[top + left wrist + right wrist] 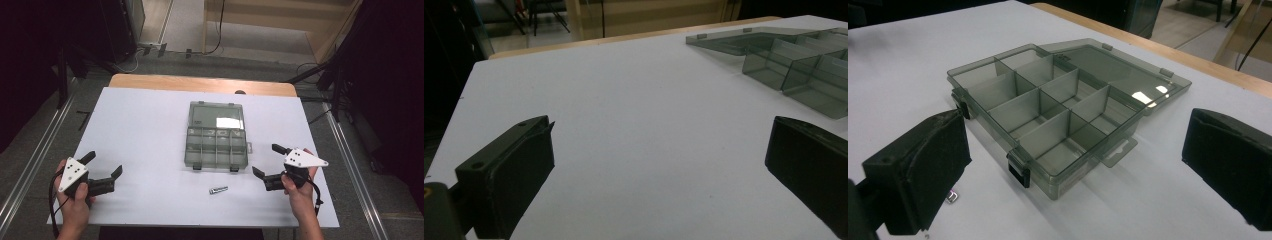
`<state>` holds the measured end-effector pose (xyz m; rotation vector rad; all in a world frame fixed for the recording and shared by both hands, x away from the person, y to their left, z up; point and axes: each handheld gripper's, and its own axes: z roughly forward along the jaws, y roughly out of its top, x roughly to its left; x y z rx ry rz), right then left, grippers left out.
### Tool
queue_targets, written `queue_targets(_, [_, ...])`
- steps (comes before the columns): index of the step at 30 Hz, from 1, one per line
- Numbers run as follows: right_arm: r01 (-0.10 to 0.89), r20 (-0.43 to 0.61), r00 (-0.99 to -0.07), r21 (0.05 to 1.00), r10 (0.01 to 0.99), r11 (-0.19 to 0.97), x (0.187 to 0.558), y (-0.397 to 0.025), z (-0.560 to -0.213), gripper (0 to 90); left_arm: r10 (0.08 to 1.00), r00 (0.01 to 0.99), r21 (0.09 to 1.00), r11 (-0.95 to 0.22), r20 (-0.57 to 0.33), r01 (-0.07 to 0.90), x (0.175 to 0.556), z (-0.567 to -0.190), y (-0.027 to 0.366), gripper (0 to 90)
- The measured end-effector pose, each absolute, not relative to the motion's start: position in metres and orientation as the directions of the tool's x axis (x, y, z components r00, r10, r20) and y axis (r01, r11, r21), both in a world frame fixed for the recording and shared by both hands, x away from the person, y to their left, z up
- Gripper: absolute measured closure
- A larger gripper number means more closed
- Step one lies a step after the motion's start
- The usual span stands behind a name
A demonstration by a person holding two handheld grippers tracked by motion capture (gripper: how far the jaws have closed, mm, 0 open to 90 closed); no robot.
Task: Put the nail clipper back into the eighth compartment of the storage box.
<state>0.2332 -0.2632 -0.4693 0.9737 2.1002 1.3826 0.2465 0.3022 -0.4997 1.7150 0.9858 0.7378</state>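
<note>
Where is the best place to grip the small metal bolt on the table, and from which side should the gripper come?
Grip the bolt across its thin shank, coming down from above with the right gripper, probably the nearer one. It lies flat on the table, apart from the open organizer box, so the jaws can close across its width.

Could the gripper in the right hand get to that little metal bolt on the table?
Probably yes: the right gripper is open and the bolt lies on bare table beside it, in front of the organizer box.

Smoky grey box (216,136), silver bolt (218,190), white table (140,130), black fingers (918,165).
</note>
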Motion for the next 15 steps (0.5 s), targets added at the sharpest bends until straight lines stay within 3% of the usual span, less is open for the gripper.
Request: queue_targets(15, [0.302,0.003,-0.726,0.900,0.687,0.315,0.254,-0.239,-0.462,0.0,0.871,0.490,0.944,-0.187,0.032,0.272,0.246,-0.500,0.302,0.0])
